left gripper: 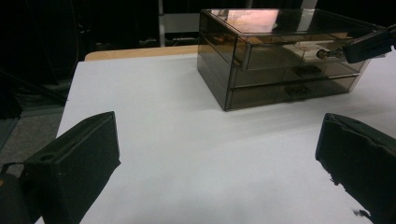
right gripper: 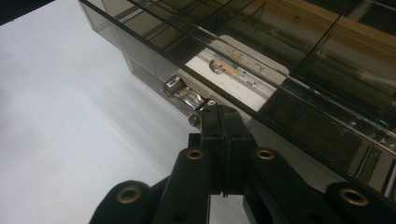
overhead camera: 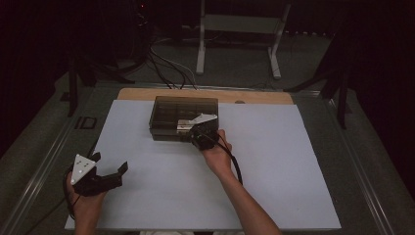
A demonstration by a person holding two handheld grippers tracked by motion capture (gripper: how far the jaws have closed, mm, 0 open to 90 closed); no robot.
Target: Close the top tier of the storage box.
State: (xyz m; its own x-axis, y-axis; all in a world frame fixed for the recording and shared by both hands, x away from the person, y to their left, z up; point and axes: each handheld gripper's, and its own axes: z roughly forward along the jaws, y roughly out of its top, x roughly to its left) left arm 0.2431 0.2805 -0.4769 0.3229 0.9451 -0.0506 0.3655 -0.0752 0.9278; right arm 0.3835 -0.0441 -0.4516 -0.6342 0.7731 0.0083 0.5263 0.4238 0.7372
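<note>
A smoky see-through drawer box (overhead camera: 178,110) (left gripper: 261,60) (right gripper: 289,42) stands at the back middle of the white sheet (overhead camera: 279,166). My right gripper (overhead camera: 190,129) (right gripper: 219,114) is shut, its jaw tips pinching the chrome handle (right gripper: 183,94) (left gripper: 327,53) of the top drawer, which stands a little way out. Pale papers lie inside that drawer. My left gripper (overhead camera: 110,162) (left gripper: 219,140) rests low at the sheet's front left, aimed at the box, its jaws wide open with nothing between them.
A wooden table edge (overhead camera: 205,94) shows behind the box. Beyond it on the floor are white frame legs (overhead camera: 200,49) and dark cables (overhead camera: 166,66). Two lower drawers (left gripper: 289,88) are closed.
</note>
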